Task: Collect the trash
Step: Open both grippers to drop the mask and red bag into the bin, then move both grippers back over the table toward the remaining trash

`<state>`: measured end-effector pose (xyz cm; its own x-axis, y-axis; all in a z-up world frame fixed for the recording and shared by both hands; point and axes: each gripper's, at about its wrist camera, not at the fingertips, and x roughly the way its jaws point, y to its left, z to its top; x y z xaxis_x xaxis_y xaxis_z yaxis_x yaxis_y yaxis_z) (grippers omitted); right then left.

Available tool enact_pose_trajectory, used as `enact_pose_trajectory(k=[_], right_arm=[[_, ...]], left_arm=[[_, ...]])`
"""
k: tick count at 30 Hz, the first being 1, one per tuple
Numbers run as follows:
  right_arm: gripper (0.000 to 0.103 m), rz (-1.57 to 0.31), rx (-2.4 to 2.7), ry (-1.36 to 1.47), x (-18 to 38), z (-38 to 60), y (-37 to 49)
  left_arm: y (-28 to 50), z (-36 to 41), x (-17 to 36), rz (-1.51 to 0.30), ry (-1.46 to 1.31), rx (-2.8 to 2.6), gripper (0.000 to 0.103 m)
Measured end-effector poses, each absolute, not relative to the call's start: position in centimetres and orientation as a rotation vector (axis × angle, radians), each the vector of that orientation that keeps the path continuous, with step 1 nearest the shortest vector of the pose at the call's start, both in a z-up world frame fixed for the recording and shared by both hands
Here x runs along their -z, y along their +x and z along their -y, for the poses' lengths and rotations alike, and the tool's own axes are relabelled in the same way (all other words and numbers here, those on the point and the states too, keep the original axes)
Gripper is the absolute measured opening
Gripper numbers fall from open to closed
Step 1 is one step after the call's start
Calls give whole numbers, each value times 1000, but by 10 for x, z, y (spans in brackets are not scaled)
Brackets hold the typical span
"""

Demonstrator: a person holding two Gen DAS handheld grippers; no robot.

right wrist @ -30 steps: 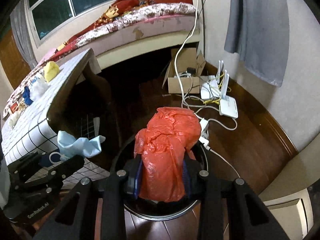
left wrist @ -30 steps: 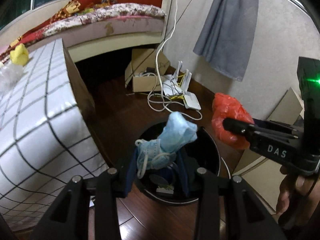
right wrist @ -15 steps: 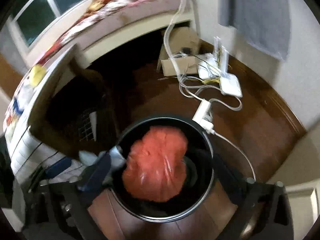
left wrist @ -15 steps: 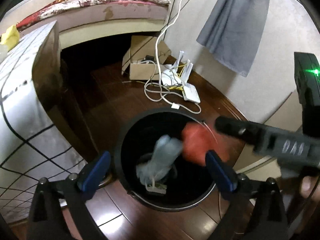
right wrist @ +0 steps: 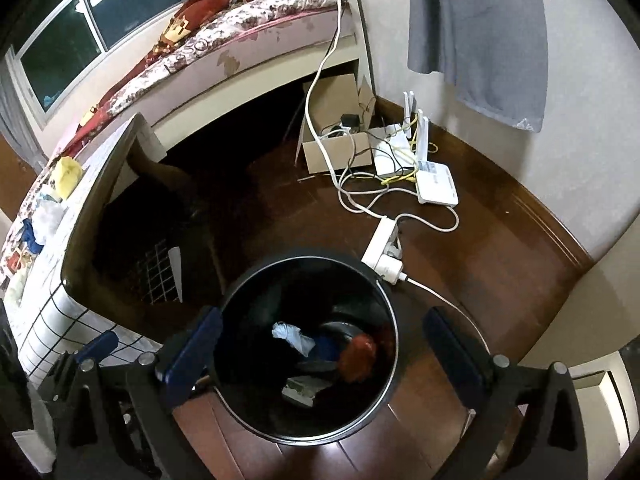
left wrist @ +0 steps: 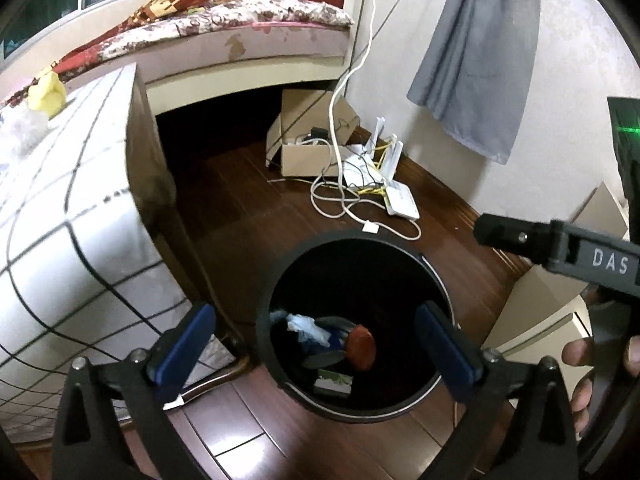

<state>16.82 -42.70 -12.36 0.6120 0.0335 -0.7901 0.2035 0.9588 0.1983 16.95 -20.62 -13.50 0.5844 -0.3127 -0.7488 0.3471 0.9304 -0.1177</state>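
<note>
A black round trash bin stands on the wooden floor, also in the right wrist view. Inside it lie a red plastic bag, a pale blue face mask and other scraps. My left gripper is open and empty above the bin. My right gripper is open and empty above the bin too; its body shows at the right of the left wrist view. More trash, a yellow wad and clear plastic, lies on the checked table.
The table with a checked cloth stands left of the bin. A cardboard box, a router, a power strip and cables lie on the floor behind the bin. A bed and grey cloth are beyond.
Both grippers opened. The blue mask and the red bag dropped from them into the bin and now lie at its bottom.
</note>
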Motion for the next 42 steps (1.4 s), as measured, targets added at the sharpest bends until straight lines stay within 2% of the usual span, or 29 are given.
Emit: enact_pose_trajectory(k=[23, 42], right_arm=[[102, -813, 58, 154, 77, 375, 166], [102, -726, -94, 71, 48, 284, 175]], left_arm=[[165, 153, 81, -701, 61, 275, 102], [154, 49, 48, -611, 12, 113, 102]])
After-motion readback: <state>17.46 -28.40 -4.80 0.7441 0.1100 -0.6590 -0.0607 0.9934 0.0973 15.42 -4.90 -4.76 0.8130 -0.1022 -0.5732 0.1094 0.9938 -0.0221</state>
